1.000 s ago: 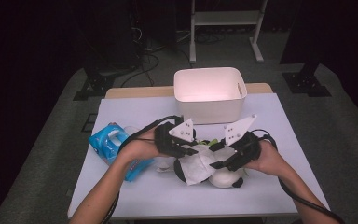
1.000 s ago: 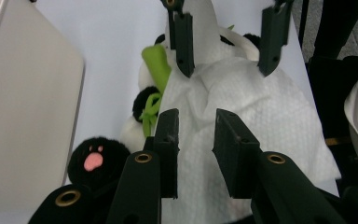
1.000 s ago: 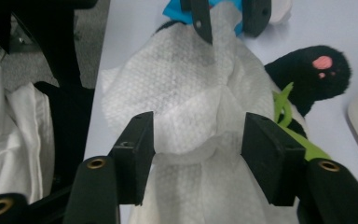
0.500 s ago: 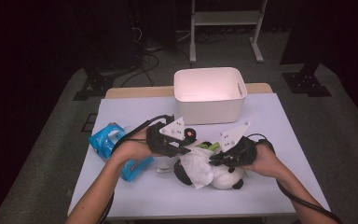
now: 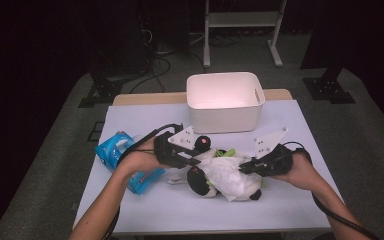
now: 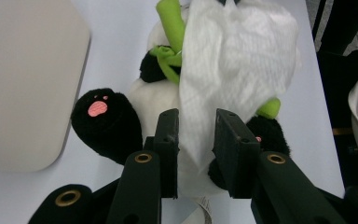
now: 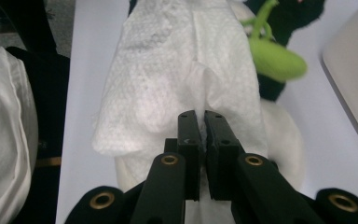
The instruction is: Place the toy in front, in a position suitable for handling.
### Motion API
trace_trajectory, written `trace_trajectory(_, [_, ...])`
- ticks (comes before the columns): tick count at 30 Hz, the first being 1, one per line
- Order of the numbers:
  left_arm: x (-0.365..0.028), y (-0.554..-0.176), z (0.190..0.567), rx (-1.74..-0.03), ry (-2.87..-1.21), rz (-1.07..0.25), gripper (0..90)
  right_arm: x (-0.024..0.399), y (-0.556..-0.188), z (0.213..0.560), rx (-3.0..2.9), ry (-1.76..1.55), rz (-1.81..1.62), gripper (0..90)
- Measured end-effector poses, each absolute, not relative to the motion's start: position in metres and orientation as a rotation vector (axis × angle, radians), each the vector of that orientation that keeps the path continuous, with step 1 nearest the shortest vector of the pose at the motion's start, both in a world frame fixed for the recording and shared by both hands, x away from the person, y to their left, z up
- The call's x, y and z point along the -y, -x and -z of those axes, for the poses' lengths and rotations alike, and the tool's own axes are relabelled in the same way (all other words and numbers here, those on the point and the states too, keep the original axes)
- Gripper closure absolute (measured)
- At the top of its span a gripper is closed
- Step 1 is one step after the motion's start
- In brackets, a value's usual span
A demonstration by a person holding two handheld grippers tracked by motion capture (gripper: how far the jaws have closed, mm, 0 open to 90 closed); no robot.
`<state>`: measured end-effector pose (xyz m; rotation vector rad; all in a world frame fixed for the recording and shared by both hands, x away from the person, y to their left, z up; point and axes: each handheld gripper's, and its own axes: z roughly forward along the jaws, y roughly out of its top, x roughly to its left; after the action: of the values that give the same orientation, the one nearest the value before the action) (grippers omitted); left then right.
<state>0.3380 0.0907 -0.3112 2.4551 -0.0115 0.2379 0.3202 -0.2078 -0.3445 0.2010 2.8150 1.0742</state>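
A black-and-white plush panda (image 5: 197, 180) lies on the table with a green stalk (image 6: 170, 28) on its front and a white tissue (image 5: 227, 175) draped over its body. My left gripper (image 5: 196, 161) comes in from the left. In the left gripper view its jaws (image 6: 196, 126) are closed on the panda's white body with the tissue's (image 6: 237, 60) edge between them. My right gripper (image 5: 244, 167) reaches in from the right. Its jaws (image 7: 200, 114) are shut on a pinched fold of the tissue (image 7: 182, 70).
A white bin (image 5: 225, 112) stands just behind the panda, close to both grippers. A blue packet (image 5: 112, 152) lies at the left under my left forearm. The pale table (image 5: 145, 120) has bare room at the front and right; its edges drop to dark floor.
My right gripper has shifted slightly left onto the tissue. My left gripper has drawn back a little to the left. The tissue now lies flatter over the panda.
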Motion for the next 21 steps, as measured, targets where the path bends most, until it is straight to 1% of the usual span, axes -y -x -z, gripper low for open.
trace_trajectory(7, [-0.09,-0.337,0.318,0.009,-2.476,-0.214,70.0,0.237,-0.32,0.351,-2.79,-0.301,-1.048,84.7])
trace_trajectory(12, [-0.09,-0.336,0.32,0.005,-2.474,-0.202,70.0,0.246,-0.321,0.352,-2.781,-0.337,-1.069,82.8])
trace_trajectory(13, [-0.089,-0.336,0.322,0.01,-2.481,-0.203,70.0,0.247,-0.321,0.352,-2.778,-0.341,-1.097,79.7])
trace_trajectory(14, [-0.089,-0.336,0.322,0.01,-2.481,-0.203,70.0,0.247,-0.321,0.352,-2.778,-0.341,-1.097,79.7])
trace_trajectory(15, [-0.089,-0.336,0.323,0.017,-2.487,-0.199,70.0,0.245,-0.32,0.35,-2.769,-0.334,-1.133,74.0])
trace_trajectory(16, [-0.089,-0.336,0.323,0.017,-2.487,-0.199,70.0,0.245,-0.32,0.35,-2.769,-0.334,-1.133,74.0])
trace_trajectory(17, [-0.088,-0.336,0.324,0.016,-2.486,-0.195,70.0,0.242,-0.319,0.347,-2.754,-0.32,-1.169,70.3])
trace_trajectory(18, [-0.088,-0.336,0.324,0.016,-2.486,-0.195,70.0,0.242,-0.319,0.347,-2.754,-0.32,-1.169,70.3])
trace_trajectory(19, [-0.088,-0.336,0.325,0.014,-2.486,-0.195,69.9,0.236,-0.319,0.344,-2.749,-0.303,-1.187,67.0])
trace_trajectory(21, [-0.087,-0.336,0.326,0.013,-2.485,-0.192,69.9,0.232,-0.319,0.343,-2.752,-0.283,-1.192,65.7])
